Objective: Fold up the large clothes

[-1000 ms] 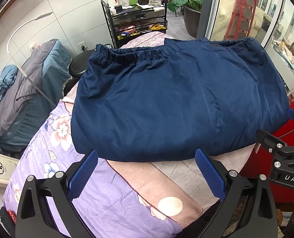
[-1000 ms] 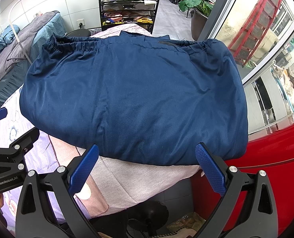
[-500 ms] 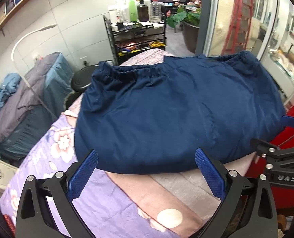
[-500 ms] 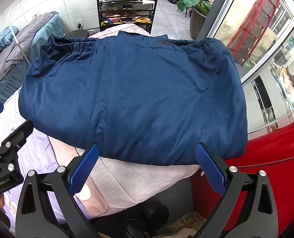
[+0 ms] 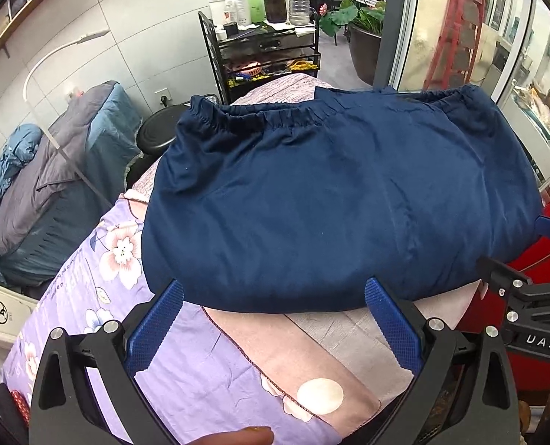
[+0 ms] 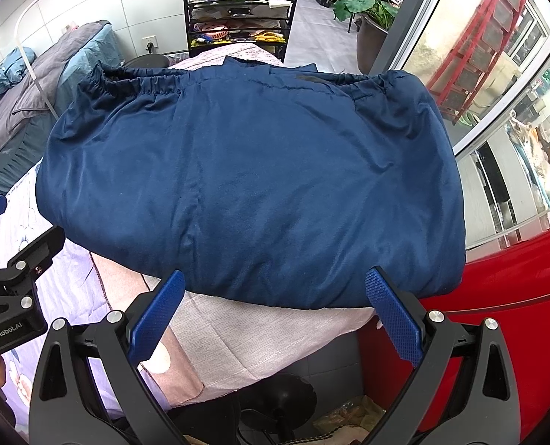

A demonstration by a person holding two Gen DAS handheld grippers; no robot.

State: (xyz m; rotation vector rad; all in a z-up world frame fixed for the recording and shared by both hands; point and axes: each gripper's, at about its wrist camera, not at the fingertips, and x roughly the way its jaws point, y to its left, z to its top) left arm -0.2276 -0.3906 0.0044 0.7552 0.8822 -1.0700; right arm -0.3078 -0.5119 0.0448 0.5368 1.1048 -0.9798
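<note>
**Folded navy garment on the covered desk, both grippers spread and empty**

The navy garment point(image 5: 334, 200) lies folded into a broad bundle on the desk point(image 5: 238, 367), which is draped in a purple floral and pink cloth; its elastic waistband point(image 5: 245, 118) runs along the far edge. The left gripper point(image 5: 273, 328) hovers at the near fold, its blue fingers point(image 5: 156, 328) spread wide and holding nothing. The right gripper point(image 6: 275, 315) stands just beside it, fingers point(image 6: 393, 315) likewise wide apart and empty. A black trolley point(image 5: 264, 55) carrying bottles stands beyond the desk.
</note>
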